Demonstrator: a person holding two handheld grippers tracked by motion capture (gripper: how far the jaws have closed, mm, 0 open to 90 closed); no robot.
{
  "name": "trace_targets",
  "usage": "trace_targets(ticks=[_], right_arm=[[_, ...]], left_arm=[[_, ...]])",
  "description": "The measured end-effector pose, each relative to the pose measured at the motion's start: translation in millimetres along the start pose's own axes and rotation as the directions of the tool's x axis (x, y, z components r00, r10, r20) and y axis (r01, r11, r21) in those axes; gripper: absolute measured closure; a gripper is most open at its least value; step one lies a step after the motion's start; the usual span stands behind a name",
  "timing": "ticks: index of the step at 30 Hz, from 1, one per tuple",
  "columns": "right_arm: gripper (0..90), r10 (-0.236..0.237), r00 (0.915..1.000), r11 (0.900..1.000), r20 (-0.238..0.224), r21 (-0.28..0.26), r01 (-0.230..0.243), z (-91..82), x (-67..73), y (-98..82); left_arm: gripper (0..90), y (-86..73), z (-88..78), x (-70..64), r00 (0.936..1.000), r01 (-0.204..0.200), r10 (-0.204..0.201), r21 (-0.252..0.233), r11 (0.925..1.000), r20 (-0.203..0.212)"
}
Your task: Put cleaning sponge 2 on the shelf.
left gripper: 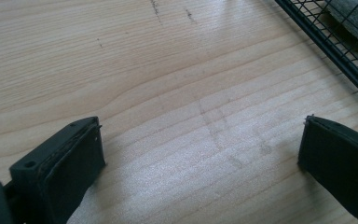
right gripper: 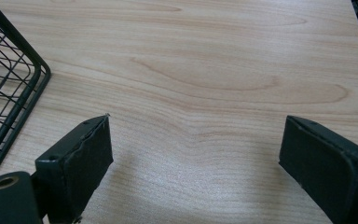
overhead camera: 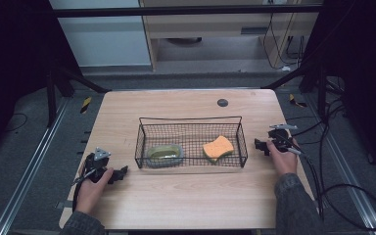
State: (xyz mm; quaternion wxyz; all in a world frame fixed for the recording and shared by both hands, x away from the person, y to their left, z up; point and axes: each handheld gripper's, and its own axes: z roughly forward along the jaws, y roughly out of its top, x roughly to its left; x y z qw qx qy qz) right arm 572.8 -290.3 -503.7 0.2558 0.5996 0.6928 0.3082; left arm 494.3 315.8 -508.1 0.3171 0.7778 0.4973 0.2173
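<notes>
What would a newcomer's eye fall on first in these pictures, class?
Most likely the black wire basket in the middle of the wooden table, with an orange sponge at its right end and a green dish at its left. Next, the open left gripper and right gripper flanking it.

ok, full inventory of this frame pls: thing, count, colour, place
wire basket: 1, black, middle of the table
sponge: 1, orange-yellow, right part of the basket
green dish: 1, pale green, left part of the basket; contents too small to tell
table: 1, light wood, centre of the high view
round cap: 1, dark, far side of the tabletop
left gripper: 1, black, on the table left of the basket, jaws open with bare wood between
right gripper: 1, black, right of the basket, jaws open and nothing between
hands: 2, one on each gripper, sleeves dark
</notes>
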Motion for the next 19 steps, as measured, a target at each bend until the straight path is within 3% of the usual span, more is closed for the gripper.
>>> trace_targets(ticks=[10, 19], right_arm=[[6.6, -0.005, 0.9998, 1.000, 0.018, -0.001, 0.005, 6.9, 4.7, -3.4], [0.4, 0.020, 0.9991, 1.000, 0.037, 0.016, -0.021, 8.3, 4.2, -3.2]], left_arm=[[0.0, 0.0, 0.0, 0.1, 1.0000, -0.001, 0.001, 0.000, 1.0000, 0.001], [0.0, 0.0, 0.1, 0.1, 1.0000, -0.001, 0.001, 0.000, 1.0000, 0.001]])
